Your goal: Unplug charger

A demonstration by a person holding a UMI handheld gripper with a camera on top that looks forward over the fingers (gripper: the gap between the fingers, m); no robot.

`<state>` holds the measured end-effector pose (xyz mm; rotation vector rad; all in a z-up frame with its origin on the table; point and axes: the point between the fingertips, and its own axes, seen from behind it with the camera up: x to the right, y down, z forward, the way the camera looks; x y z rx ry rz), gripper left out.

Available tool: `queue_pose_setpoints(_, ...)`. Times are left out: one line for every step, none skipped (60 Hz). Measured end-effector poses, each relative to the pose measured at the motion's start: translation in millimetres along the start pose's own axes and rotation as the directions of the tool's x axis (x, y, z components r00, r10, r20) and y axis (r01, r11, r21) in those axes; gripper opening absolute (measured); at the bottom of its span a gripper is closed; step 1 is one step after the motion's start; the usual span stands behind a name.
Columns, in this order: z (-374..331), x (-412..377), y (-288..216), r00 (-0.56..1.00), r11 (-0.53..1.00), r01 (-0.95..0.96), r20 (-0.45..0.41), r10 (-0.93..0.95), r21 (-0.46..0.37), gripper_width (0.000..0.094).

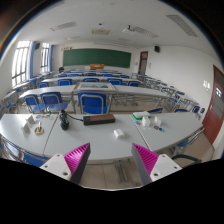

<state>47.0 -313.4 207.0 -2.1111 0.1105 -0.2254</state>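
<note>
Room: classroom, rows of blue chairs (92, 102) behind the front desk (100, 135).
Blackboard (97, 58): green, on the far wall beyond the desk; no writing legible.
Front desk: pale, curved, just ahead of the fingers.
Dark flat item (98, 119): on the desk centre, long axis running left-right.
Charger (64, 122): small dark upright piece on the desk, left of the flat item; facing cannot be told.
Labels: none readable.
Gripper (111, 162): fingers spread wide, pink pads (78, 159) holding nothing, short of the desk.
</note>
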Motion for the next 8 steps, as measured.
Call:
queue_pose_setpoints(-1.6, 0.4, 0.4, 1.000, 1.000, 0.001, -0.004, -0.001, 0.001, 0.0852)
queue_pose_setpoints(-3.5, 0.4, 0.1, 1.000, 1.000, 0.003, -0.008, -0.003, 0.003, 0.0853)
queue_pose_setpoints(-5.5, 0.0, -0.3, 1.000, 1.000, 0.006, -0.012, -0.006, 0.005, 0.0853)
queue_pose_setpoints(-7.1, -0.9, -0.7, 1.000, 1.000, 0.006, -0.012, -0.006, 0.006, 0.0852)
queue_pose_setpoints(-8.4, -2.0, -1.6, 1.000, 1.000, 0.005, -0.010, -0.005, 0.008, 0.0852)
queue_pose_setpoints(-9.8, -3.2, -2.6, 1.000, 1.000, 0.005, -0.009, -0.005, 0.011, 0.0852)
queue_pose_setpoints(-10.9, -4.3, -3.7, 1.000, 1.000, 0.005, -0.008, -0.004, 0.013, 0.0852)
queue_pose_setpoints(-11.8, -5.1, -4.5, 1.000, 1.000, 0.004, -0.007, -0.004, 0.016, 0.0852)
